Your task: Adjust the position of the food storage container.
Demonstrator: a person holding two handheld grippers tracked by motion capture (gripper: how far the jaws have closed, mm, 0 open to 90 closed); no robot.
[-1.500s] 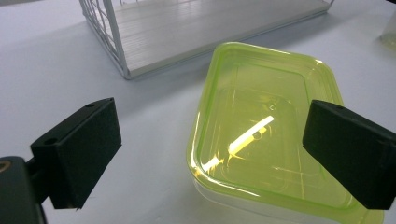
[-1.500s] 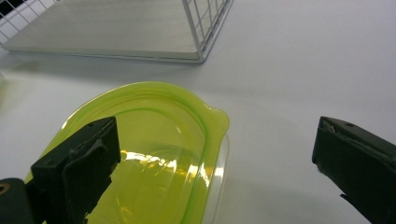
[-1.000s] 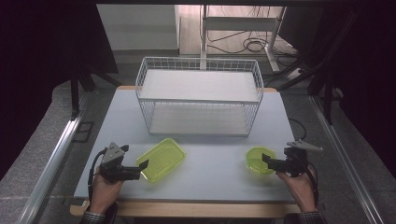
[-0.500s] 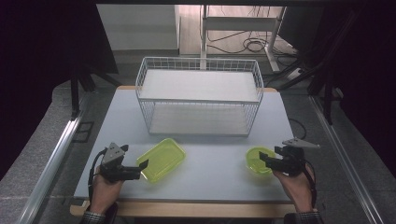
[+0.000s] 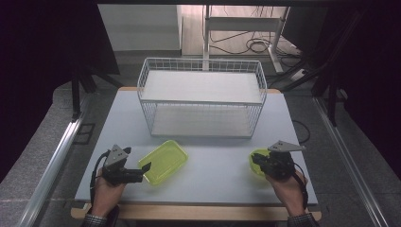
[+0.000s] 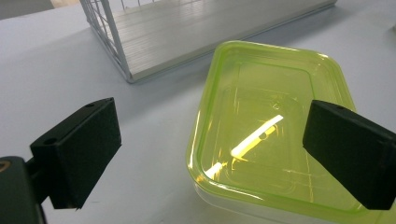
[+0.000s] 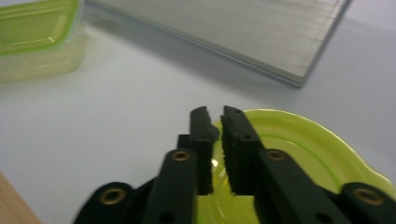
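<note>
Lab or test room, not home. Pale worktable (image 5: 203, 161) on wooden base, boxed in by dark curtains (image 5: 47, 56). Metal rails (image 5: 52, 165) along floor, cables (image 5: 257, 45) heaped behind, bare white wire basket (image 5: 201, 101) as prop.

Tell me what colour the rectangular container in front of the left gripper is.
The rectangular container is translucent lime green, clearest in the left gripper view.
</note>
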